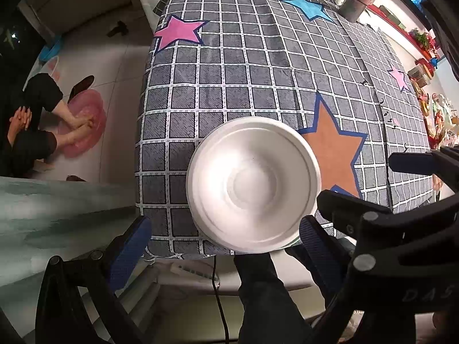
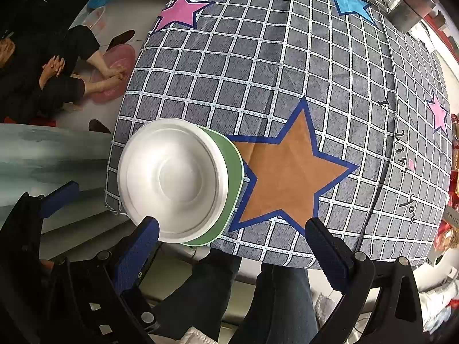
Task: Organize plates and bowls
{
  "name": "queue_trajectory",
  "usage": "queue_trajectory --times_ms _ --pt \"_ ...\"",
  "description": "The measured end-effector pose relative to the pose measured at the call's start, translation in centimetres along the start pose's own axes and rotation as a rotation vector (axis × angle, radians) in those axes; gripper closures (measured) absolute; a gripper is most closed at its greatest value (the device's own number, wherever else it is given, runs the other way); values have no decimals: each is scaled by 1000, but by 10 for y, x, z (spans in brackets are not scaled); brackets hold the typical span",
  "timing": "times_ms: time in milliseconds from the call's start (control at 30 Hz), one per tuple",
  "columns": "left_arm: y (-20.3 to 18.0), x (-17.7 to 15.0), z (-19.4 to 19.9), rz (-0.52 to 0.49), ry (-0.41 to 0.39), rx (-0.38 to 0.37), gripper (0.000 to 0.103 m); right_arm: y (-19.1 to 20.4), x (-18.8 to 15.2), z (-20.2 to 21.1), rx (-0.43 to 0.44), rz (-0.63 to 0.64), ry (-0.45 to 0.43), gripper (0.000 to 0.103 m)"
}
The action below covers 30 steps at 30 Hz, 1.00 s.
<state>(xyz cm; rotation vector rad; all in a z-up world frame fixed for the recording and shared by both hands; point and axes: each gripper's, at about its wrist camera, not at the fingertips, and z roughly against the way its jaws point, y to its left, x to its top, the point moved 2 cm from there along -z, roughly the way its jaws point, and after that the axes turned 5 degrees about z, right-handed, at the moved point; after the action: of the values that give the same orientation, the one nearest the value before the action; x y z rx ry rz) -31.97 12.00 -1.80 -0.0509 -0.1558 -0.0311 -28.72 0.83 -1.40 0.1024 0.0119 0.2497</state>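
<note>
Nearest of all, the left gripper (image 1: 223,235) hangs above the near edge of the table with its blue-padded fingers (image 1: 132,246) spread wide, gripping nothing; the white bowl (image 1: 252,185) sits below, between them. The right gripper (image 2: 232,232) is likewise released, its two fingers well apart, one pad (image 2: 137,246) lying over the near rim of the bowl in the picture (whether it touches, I cannot tell). Below both tools the person's dark trouser legs (image 2: 275,301) show against the pale floor.

The white bowl (image 2: 172,179) rests nested on a green plate (image 2: 233,172), whose rim shows only on the bowl's right side; the pair stands at the near left corner of the table, partly over its edge in the right view. Just beside them lies an orange star (image 2: 289,172) printed on the grey checked tablecloth (image 2: 258,71). Farther off on the cloth are a pink star (image 2: 180,11) and a blue star (image 2: 347,0). On the floor to the far left, a seated person (image 1: 31,120) has both feet in a pink basin (image 1: 86,123).
</note>
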Motion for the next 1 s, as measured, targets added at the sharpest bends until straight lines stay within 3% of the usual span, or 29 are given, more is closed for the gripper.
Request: queue_trajectory --times_ms 1000 --pt "0 2 0 -13 -2 14 0 0 -1 -4 4 14 14 0"
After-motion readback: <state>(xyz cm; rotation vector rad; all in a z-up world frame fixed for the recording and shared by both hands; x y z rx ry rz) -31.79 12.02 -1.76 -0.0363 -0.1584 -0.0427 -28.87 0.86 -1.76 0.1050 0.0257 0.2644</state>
